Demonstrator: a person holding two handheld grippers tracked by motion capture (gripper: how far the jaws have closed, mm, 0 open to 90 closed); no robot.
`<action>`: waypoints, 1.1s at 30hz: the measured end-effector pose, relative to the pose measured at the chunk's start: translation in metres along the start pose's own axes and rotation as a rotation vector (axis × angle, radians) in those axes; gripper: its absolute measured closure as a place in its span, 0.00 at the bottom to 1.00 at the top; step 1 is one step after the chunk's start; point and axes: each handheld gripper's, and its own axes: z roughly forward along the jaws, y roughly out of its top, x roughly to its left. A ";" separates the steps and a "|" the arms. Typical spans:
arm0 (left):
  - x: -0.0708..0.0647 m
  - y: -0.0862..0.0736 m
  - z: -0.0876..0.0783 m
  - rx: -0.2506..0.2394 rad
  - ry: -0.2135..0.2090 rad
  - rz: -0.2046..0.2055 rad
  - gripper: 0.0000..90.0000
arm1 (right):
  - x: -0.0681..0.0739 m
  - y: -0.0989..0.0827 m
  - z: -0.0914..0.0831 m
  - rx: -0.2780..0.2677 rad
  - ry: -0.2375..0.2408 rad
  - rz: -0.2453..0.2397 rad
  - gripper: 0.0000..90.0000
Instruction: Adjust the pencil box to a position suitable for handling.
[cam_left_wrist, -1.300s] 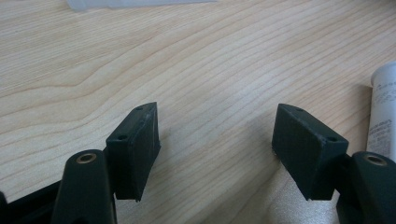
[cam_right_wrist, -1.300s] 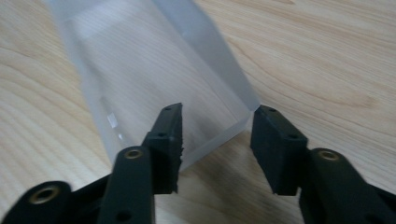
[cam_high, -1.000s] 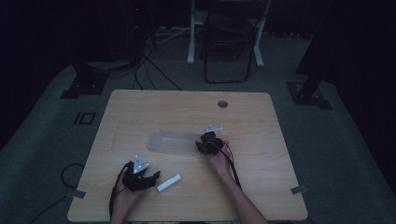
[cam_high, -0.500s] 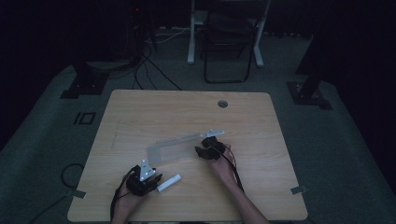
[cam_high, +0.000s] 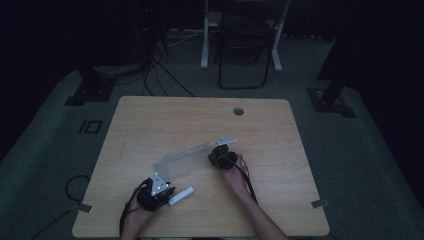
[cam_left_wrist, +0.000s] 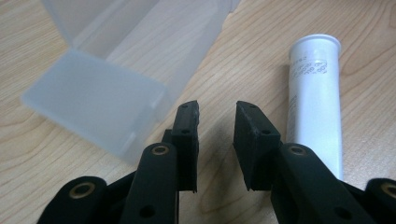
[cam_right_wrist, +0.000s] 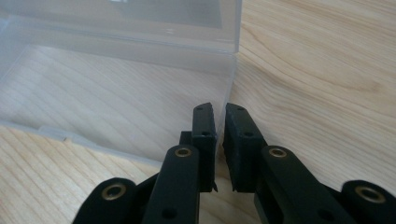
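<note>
A clear plastic box (cam_high: 187, 157) with its lid open sits mid-table, its right end raised. My right gripper (cam_high: 215, 156) is shut on that end; in the right gripper view the thin end wall (cam_right_wrist: 231, 70) runs down between the jaws, which have just been closing (cam_right_wrist: 219, 116). The box's inside (cam_right_wrist: 116, 93) looks bare. A white tube (cam_high: 181, 195) lies near the front edge. My left gripper (cam_high: 167, 190) rests just left of it; its jaws have just been closing and stand shut with nothing between them (cam_left_wrist: 217, 116). The tube (cam_left_wrist: 315, 102) lies to their right and the box (cam_left_wrist: 140, 51) ahead.
The wooden table (cam_high: 175, 120) has a round cable hole (cam_high: 238, 111) at the back right. Behind the table are a folding chair (cam_high: 247, 45), floor cables (cam_high: 160, 65) and dark stand bases (cam_high: 87, 92).
The box's right end has risen off the table, so the box now tilts. The left gripper's jaws have come together beside the tube. Both hands stayed about where they were.
</note>
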 end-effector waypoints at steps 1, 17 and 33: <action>0.000 0.000 0.000 0.000 0.000 0.000 0.78 | 0.001 0.001 0.001 0.001 0.004 -0.004 0.94; 0.000 0.001 -0.001 -0.032 -0.041 -0.016 0.77 | 0.006 0.011 -0.004 -0.058 0.029 -0.063 0.81; 0.002 -0.001 -0.006 -0.062 -0.078 -0.052 0.72 | -0.015 -0.031 -0.038 -0.058 -0.036 -0.095 0.65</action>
